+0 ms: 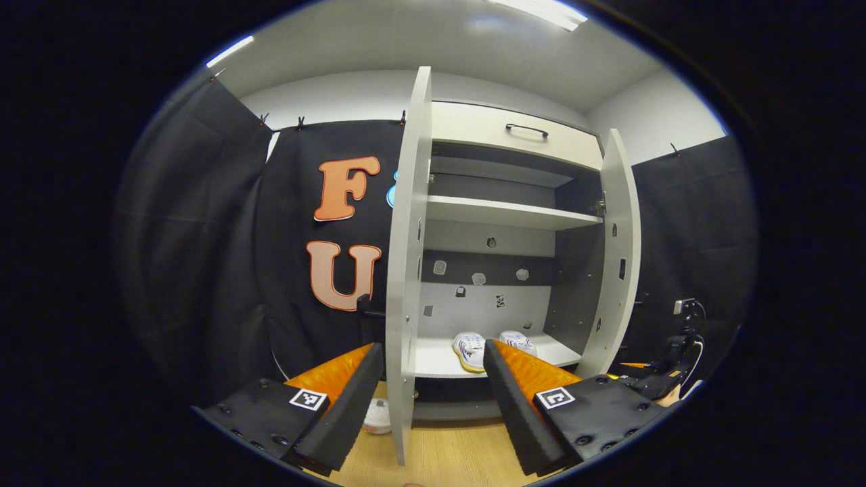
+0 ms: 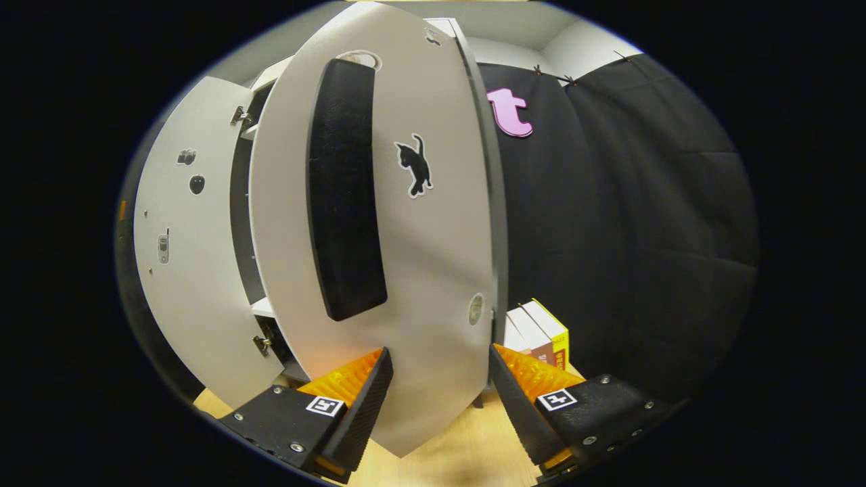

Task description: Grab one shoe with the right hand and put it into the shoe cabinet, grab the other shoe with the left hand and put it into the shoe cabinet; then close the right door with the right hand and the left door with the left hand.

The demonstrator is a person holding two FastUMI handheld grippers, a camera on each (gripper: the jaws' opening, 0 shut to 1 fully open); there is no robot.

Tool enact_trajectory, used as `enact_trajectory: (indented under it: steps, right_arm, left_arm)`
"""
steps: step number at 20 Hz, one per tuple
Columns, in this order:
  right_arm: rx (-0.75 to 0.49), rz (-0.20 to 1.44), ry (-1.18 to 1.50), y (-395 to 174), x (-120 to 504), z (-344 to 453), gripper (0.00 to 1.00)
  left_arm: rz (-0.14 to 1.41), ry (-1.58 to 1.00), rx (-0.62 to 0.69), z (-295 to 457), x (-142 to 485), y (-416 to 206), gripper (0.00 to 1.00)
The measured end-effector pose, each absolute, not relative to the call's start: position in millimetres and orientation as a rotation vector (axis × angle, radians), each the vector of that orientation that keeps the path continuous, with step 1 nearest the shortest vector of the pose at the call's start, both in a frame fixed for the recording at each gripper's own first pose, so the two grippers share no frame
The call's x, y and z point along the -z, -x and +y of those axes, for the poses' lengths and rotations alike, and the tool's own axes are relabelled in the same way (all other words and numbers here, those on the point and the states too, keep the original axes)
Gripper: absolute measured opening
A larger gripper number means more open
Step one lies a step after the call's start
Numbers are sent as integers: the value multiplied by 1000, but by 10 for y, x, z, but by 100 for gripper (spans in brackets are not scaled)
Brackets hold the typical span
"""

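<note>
2 shoes [image 1: 488, 346] stand side by side, toes outward, on the bottom shelf [image 1: 561, 352] of the shoe cabinet [image 1: 500, 223], near that shelf's front edge; both placements therefore appear complete, and the remaining work is judged to be the 2 door closures. In the left gripper view the left door [image 1: 408, 270] stands edge-on, swung fully out, so that its thin front edge divides the frame between the 2 fingers of the left tool [image 1: 433, 379]. That tool is spread wide with nothing between its fingers; its position straddling the door edge suggests it is placed ready to push the panel, although contact cannot be confirmed. The right door [image 1: 619, 250] hangs partly open at the cabinet's far side, and the right tool [image 1: 666, 379] with the holding hand appears just beyond that door's lower corner.

In the right gripper view the outer face of the right door [image 2: 406, 223] lies close ahead, carrying a long dark handle pad [image 2: 345, 189] and a cat sticker [image 2: 416, 166]. The right tool [image 2: 436, 392] is likewise spread, empty, its fingers flanking the door's lower edge; this placement is judged to serve a push on the panel toward the cabinet. Whether the fingers touch the door cannot be told. The inner face of the left door [image 2: 183, 270] shows beyond, and boxes [image 2: 541, 331] stand on the wooden floor [image 2: 473, 446] beside the cabinet.
</note>
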State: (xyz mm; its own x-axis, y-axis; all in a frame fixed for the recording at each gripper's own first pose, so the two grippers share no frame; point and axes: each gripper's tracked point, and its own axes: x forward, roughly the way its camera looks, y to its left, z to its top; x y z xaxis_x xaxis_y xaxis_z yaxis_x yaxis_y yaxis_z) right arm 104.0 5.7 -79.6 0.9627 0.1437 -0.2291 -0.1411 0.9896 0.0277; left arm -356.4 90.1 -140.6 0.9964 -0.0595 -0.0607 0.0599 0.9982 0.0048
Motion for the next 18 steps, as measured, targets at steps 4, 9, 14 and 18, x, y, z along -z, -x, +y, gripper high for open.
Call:
enact_trajectory:
  steps: [4, 9, 14, 18]
  right_arm:
    - [-190, 246, -27, -1284, 871, 493, 91]
    - [-212, 236, 32, -1433, 884, 794, 88]
    - [-219, 255, -1, -1536, 888, 823, 88]
    - [-199, 247, 36, -1660, 895, 896, 88]
  left_arm:
    - [60, -8, 20, 1109, 1394, 3680, 94]
    - [59, -29, -55, 1504, 1395, 3841, 94]
    - [86, -4, -105, 1840, 1522, 3897, 96]
    - [109, 8, -107, 1954, 1658, 3797, 95]
